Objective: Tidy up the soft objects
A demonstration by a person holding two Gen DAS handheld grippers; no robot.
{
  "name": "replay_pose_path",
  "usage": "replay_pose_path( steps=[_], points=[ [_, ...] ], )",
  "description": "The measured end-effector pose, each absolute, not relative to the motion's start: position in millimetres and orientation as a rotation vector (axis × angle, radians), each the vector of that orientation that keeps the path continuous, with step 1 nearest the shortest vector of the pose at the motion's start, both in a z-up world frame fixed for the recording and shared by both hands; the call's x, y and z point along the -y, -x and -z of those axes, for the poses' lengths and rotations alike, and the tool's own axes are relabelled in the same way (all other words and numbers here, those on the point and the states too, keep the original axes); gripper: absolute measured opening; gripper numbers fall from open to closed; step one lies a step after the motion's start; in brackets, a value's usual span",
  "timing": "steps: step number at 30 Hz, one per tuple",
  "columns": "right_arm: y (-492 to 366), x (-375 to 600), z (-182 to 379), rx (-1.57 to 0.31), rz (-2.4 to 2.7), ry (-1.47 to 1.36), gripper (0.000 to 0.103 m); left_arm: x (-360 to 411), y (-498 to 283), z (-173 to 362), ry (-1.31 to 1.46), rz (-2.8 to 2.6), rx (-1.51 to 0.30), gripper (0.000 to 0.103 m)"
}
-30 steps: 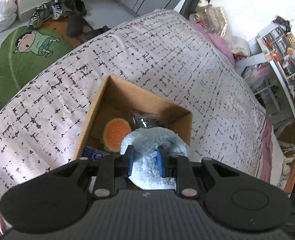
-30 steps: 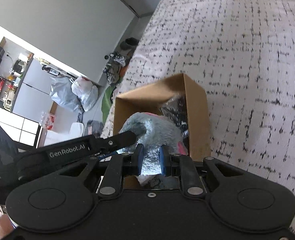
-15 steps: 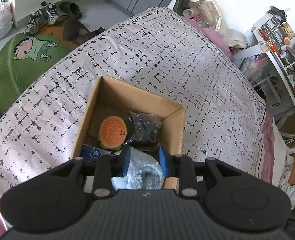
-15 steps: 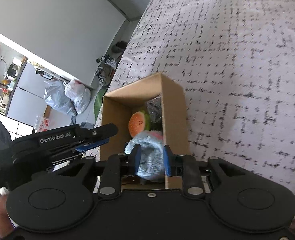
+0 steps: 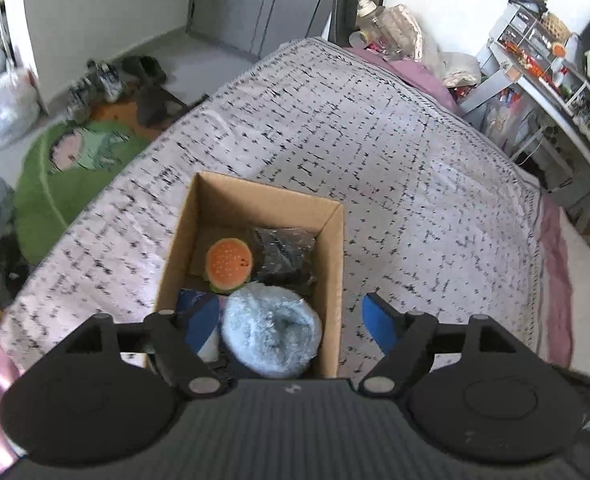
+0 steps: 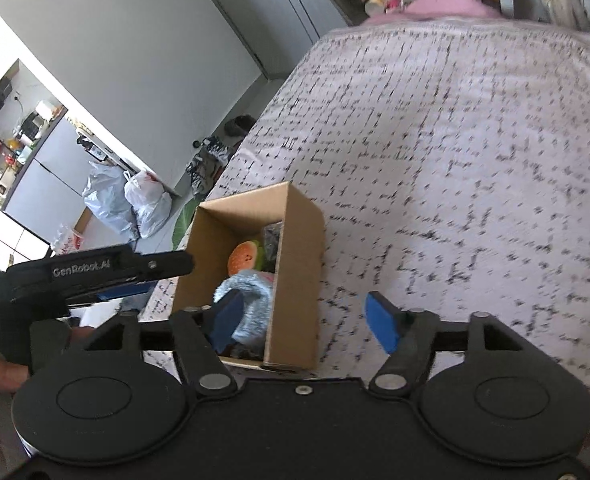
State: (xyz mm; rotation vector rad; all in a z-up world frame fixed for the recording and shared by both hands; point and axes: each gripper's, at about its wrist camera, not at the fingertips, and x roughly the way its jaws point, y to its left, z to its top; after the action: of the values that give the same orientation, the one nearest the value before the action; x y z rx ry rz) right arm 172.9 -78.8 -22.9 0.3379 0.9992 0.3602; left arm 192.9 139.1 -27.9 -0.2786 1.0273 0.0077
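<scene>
A cardboard box [image 5: 331, 264] stands on the bed. In it lie a fluffy light-blue plush [image 5: 271, 330], an orange burger plush [image 5: 229, 260], a black plastic-wrapped item [image 5: 285, 252] and a dark blue item [image 5: 193, 302]. My left gripper [image 5: 291, 322] is open above the box's near end, its jaws wide apart, empty. In the right wrist view the box [image 6: 299, 264] shows with the blue plush [image 6: 251, 300] and burger plush [image 6: 245, 258] inside. My right gripper [image 6: 301, 320] is open and empty over the box's near right wall. The left gripper's arm [image 6: 95, 270] shows at left.
The bed has a white spread with black dashes [image 5: 375, 152]. On the floor at left lie a green cartoon rug [image 5: 75, 168], shoes [image 5: 107, 84] and plastic bags [image 6: 131, 204]. A cluttered shelf [image 5: 551, 76] stands at right.
Both grippers held the light-blue plush over the box, lowered it in, then opened and let it go. Both have drawn back and up; the plush now rests in the box.
</scene>
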Motion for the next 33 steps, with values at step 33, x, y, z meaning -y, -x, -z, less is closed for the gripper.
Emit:
replay_pose_path(
  steps=[33],
  points=[
    [-105, 152, -31, -0.871, -0.269, -0.312, 0.103, -92, -108, -41, 0.124, -0.067, -0.913, 0.101]
  ],
)
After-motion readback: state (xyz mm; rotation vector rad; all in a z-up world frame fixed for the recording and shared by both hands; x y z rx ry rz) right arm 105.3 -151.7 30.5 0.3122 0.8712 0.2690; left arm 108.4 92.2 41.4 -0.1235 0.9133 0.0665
